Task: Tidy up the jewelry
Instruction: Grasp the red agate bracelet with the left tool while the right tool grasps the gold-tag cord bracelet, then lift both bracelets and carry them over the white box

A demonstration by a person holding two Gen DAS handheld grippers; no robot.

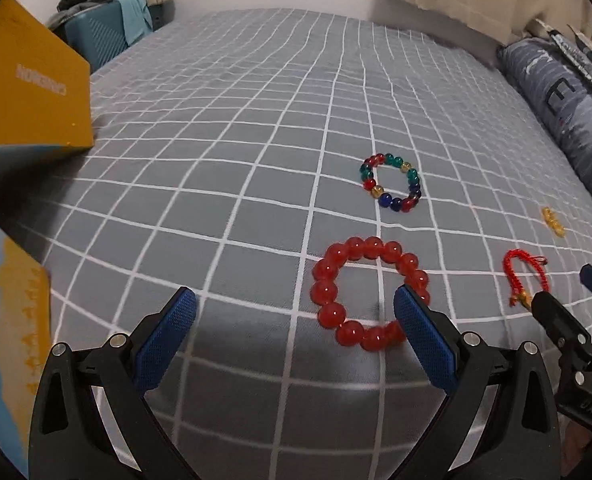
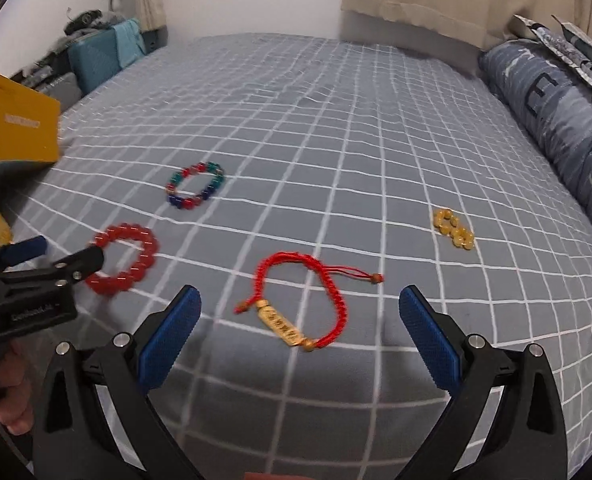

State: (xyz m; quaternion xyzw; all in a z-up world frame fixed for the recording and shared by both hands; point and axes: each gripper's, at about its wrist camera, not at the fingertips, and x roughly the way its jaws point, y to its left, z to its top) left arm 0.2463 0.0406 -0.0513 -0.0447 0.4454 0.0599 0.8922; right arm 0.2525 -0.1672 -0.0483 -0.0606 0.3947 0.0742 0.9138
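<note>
The yellow box (image 1: 28,80) carries upside-down white lettering (perhaps "CANGNON"); nothing else reads clearly.

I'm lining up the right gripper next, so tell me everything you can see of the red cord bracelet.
The red cord bracelet is a braided red string loop carrying a gold-coloured bar charm with markings, flanked by small beads, plus a loose tail ending in a knot and bead. It lies flat on the grey checked bedsheet, charm end nearest the open right gripper. Nothing else touches it.
</note>
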